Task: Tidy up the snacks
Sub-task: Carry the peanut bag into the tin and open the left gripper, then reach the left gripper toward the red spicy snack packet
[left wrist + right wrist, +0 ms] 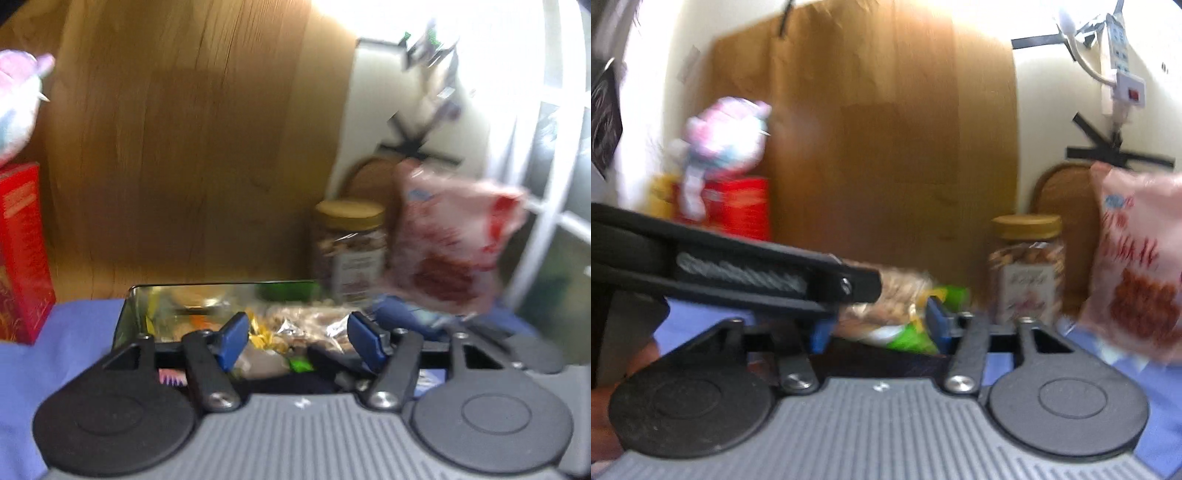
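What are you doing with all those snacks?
Someone is tidying snacks with a hand-held gripper in each hand. The left hand-held gripper is open above a shiny tin with snack packets in it. The right hand-held gripper is open too, hovering near the same packets. A pink snack bag and a nut jar stand at the right on the blue cloth. It's blurry, so things are moving.

A glossy metal tin [127, 314], crinkly foil snack packets [314, 325] and a matt wooden board [192, 147] are seen
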Demonstrator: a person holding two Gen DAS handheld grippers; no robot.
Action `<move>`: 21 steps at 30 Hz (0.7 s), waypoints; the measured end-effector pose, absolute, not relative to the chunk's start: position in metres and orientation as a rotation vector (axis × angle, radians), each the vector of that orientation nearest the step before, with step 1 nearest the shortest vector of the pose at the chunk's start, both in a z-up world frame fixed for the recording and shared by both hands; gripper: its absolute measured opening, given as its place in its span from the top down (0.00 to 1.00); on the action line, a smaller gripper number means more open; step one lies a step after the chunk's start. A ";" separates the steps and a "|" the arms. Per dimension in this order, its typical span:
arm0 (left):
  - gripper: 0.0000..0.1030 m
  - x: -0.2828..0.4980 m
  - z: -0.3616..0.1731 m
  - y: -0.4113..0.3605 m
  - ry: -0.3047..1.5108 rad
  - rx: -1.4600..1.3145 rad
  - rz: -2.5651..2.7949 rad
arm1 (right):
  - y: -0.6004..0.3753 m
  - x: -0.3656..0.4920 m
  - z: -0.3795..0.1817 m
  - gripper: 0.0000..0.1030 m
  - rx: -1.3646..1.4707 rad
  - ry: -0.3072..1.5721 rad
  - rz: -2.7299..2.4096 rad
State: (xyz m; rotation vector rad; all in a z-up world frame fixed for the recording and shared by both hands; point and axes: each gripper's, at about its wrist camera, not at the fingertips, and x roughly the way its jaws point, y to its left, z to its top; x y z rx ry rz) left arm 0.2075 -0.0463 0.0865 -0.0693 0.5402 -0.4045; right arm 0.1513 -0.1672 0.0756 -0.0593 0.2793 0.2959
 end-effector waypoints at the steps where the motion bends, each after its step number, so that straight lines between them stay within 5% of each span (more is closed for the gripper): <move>1: 0.46 0.217 0.081 -0.047 0.554 -0.062 -0.383 | -0.165 0.160 0.070 0.44 -0.107 0.286 0.265; 10: 0.45 0.159 0.083 0.022 0.461 -0.217 -0.400 | -0.207 0.103 0.042 0.44 0.119 0.420 0.341; 18: 0.38 0.166 0.026 0.073 0.687 -0.193 -0.236 | -0.185 0.109 0.011 0.54 0.352 0.652 0.486; 21: 0.51 0.169 0.004 0.072 0.771 -0.204 -0.217 | -0.169 0.122 0.009 0.55 0.362 0.678 0.490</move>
